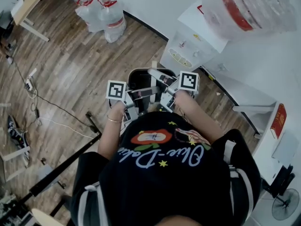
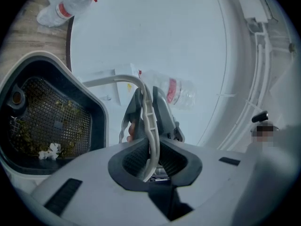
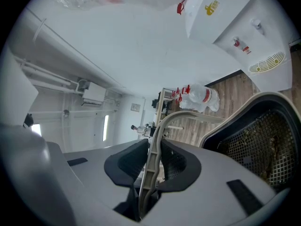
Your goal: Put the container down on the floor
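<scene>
I have the left tongs narrowed onto the white handle, pads pressing it from both sides. The right tongs are clamped on that same handle, so both grip it and nothing else. The container hangs from the handle between the two tongs, close in front of the person's torso. Its dark mesh insert carries a few scraps.

I read this as the carry step: the container looks clear of the wooden floor, not yet set down. Next I need to lower both tongs together, keeping them level, until the base rests flat, and only then let go. The water dispenser stands just beyond the container, and the water bottles are farther off.
</scene>
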Demonstrator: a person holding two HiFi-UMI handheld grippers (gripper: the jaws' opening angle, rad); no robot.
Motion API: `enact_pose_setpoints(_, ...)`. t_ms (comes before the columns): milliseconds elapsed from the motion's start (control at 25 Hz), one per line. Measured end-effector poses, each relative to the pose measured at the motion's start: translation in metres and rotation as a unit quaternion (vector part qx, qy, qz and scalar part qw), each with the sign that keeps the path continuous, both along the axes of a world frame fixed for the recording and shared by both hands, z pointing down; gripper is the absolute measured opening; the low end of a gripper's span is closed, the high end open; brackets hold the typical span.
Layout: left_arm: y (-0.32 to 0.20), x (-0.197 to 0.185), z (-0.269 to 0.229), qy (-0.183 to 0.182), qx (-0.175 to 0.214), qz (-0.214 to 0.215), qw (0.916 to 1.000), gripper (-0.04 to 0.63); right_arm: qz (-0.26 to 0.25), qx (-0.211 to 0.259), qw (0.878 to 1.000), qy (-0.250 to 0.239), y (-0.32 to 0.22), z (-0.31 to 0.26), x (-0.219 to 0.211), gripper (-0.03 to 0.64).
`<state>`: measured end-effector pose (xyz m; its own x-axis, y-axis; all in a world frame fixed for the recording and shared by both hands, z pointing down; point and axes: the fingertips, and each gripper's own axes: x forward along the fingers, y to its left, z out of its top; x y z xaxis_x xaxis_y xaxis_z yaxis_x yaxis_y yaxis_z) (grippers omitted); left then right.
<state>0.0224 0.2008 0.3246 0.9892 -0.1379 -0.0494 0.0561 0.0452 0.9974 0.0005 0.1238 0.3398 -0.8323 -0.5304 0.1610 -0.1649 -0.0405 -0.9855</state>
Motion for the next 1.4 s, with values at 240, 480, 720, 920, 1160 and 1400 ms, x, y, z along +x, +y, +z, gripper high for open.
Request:
enact_pose_setpoints(240,0.015,0.011,-0.008,-0.002,-0.019,0.016,0.9997,0.051,0.019,-0.014,1.000,0.005,0.014,-0.004,0.015,0.071)
enact_pose_setpoints(480,0.000,0.008,-0.012,-0.007,-0.003,0.001,1.0000,0.051,0.009,-0.004,1.000,0.000,-0.001,-0.009,0.010,0.071)
enact_pose_setpoints(720,-0.004,-0.004,-0.010,-0.017,-0.006,-0.013,0.9998,0.051,-0.003,-0.007,1.000,-0.011,-0.003,-0.007,-0.005,0.071)
enact_pose_setpoints(920,-0.005,-0.005,-0.007,-0.012,-0.009,-0.029,0.9995,0.051,-0.019,-0.006,1.000,-0.012,-0.004,-0.003,-0.009,0.071)
enact_pose_setpoints(1160,-0.006,-0.011,-0.001,-0.007,-0.012,-0.049,0.9987,0.051,-0.039,-0.006,0.999,-0.006,-0.004,0.002,-0.017,0.071)
enact_pose_setpoints(1400,-0.004,-0.013,0.002,-0.005,-0.013,-0.057,0.9983,0.051,-0.051,-0.008,0.999,-0.002,-0.002,0.006,-0.020,0.071)
